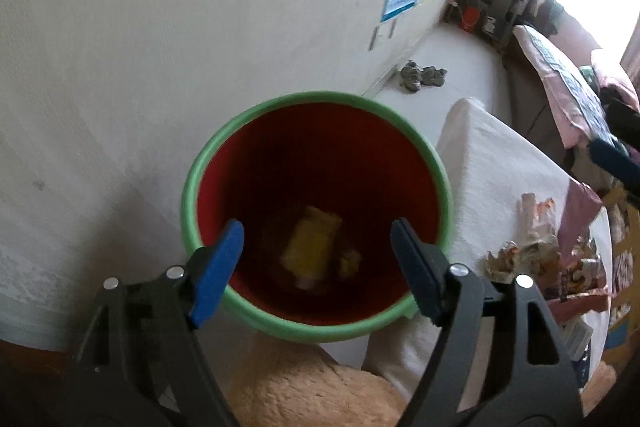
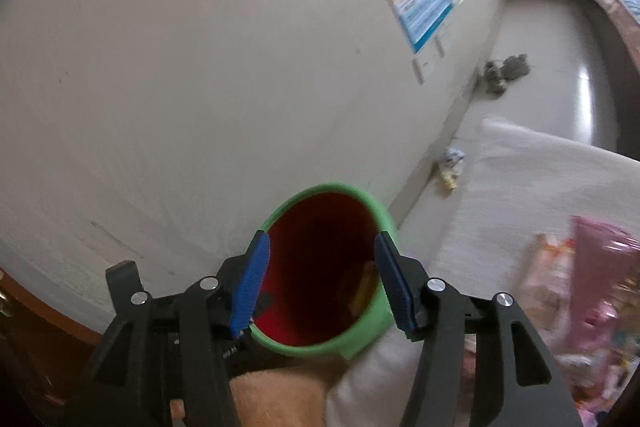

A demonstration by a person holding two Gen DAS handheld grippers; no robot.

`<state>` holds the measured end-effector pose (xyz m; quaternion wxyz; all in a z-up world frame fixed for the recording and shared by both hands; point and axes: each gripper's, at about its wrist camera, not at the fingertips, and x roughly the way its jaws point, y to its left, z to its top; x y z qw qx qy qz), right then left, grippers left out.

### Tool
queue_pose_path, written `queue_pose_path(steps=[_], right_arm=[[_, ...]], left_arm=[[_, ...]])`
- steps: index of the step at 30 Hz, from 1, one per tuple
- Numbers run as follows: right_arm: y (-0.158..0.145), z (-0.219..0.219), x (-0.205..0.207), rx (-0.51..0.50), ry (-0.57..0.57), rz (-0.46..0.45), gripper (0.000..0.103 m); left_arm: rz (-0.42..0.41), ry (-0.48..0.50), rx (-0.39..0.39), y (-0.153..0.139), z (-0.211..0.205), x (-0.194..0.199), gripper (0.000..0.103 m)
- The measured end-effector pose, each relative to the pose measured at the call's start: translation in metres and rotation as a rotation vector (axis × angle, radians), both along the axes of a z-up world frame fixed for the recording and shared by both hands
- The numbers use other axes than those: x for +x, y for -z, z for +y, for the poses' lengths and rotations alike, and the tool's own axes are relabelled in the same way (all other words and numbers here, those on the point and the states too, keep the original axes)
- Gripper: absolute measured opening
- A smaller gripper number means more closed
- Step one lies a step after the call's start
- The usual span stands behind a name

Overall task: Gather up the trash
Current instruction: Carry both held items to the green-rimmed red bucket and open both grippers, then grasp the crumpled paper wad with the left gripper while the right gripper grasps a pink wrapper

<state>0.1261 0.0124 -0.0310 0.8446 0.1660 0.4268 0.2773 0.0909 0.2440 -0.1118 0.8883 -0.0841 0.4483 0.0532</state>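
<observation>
A red bin with a green rim (image 1: pixel 200 163) stands on the floor by the white wall. Yellow trash (image 1: pixel 312 247) lies at its bottom. My left gripper (image 1: pixel 318 233) hangs open over the bin's mouth with nothing between its blue pads. In the right wrist view the same bin (image 2: pixel 380 219) shows lower and smaller, and my right gripper (image 2: pixel 320 247) is open above its mouth, empty too. A yellowish scrap (image 2: pixel 362 291) shows inside the bin near the right pad. The right gripper's blue finger (image 1: pixel 612 157) pokes in at the left wrist view's right edge.
A white-covered table (image 1: pixel 500 167) beside the bin carries several snack wrappers (image 1: pixel 540 247), some pink (image 2: pixel 600 259). A crumpled scrap (image 2: pixel 450 167) lies on the floor by the wall. Grey slippers (image 1: pixel 424 75) sit farther along. A tan fuzzy cushion (image 1: pixel 304 387) is below the grippers.
</observation>
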Motion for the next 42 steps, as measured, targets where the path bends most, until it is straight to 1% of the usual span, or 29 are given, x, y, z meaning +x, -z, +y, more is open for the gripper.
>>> queue_pose_path(steps=[2, 4, 7, 9, 12, 14, 15, 17, 19, 20, 21, 22, 24, 25, 27, 29, 32, 37, 42], right_arm=[[-0.006, -0.025, -0.016, -0.027, 0.027, -0.017, 0.054], [-0.007, -0.048, -0.033, -0.066, 0.051, -0.031, 0.054], [0.001, -0.078, -0.063, -0.134, 0.084, -0.019, 0.054], [0.011, -0.097, -0.084, -0.165, 0.117, 0.005, 0.054], [0.026, -0.125, -0.114, -0.171, 0.171, 0.048, 0.054], [0.035, -0.140, -0.124, -0.162, 0.199, 0.072, 0.054], [0.037, -0.148, -0.128, -0.156, 0.206, 0.082, 0.054], [0.037, -0.160, -0.136, -0.139, 0.220, 0.091, 0.054], [0.036, -0.168, -0.136, -0.103, 0.235, 0.082, 0.054], [0.035, -0.172, -0.138, -0.097, 0.239, 0.078, 0.054], [0.034, -0.176, -0.139, -0.090, 0.240, 0.076, 0.054], [0.034, -0.180, -0.142, -0.085, 0.241, 0.077, 0.054], [0.036, -0.183, -0.143, -0.078, 0.245, 0.083, 0.054], [0.036, -0.185, -0.145, -0.079, 0.248, 0.085, 0.054], [0.036, -0.190, -0.149, -0.084, 0.256, 0.088, 0.054], [0.035, -0.195, -0.152, -0.094, 0.268, 0.084, 0.054], [0.035, -0.201, -0.153, -0.119, 0.281, 0.079, 0.054], [0.045, -0.208, -0.147, -0.178, 0.296, 0.101, 0.054], [0.057, -0.199, -0.129, -0.248, 0.257, 0.114, 0.054]], left_arm=[[-0.006, 0.034, -0.014, -0.003, -0.013, 0.001, 0.074], [-0.003, 0.092, -0.037, -0.005, -0.035, 0.003, 0.074], [0.020, 0.199, -0.078, -0.002, -0.072, 0.006, 0.076], [0.053, 0.264, -0.110, 0.007, -0.101, 0.011, 0.078], [0.097, 0.302, -0.128, 0.023, -0.130, 0.019, 0.079], [0.126, 0.302, -0.135, 0.035, -0.143, 0.024, 0.079], [0.154, 0.300, -0.149, 0.042, -0.151, 0.028, 0.079], [0.178, 0.298, -0.194, 0.050, -0.159, 0.032, 0.079], [0.192, 0.293, -0.228, 0.054, -0.165, 0.031, 0.070], [0.200, 0.293, -0.238, 0.054, -0.168, 0.030, 0.056], [0.214, 0.297, -0.247, 0.056, -0.172, 0.029, 0.048], [0.221, 0.304, -0.252, 0.057, -0.177, 0.027, 0.044], [0.211, 0.322, -0.234, 0.054, -0.187, 0.022, 0.028], [0.199, 0.336, -0.215, 0.051, -0.192, 0.020, 0.025], [0.182, 0.349, -0.187, 0.044, -0.197, 0.016, 0.023], [0.173, 0.346, -0.195, 0.038, -0.196, 0.014, 0.022], [0.147, 0.345, -0.187, 0.028, -0.192, 0.007, 0.022], [0.129, 0.357, -0.197, 0.013, -0.184, -0.011, 0.022], [0.133, 0.382, -0.213, 0.006, -0.180, -0.030, 0.022]])
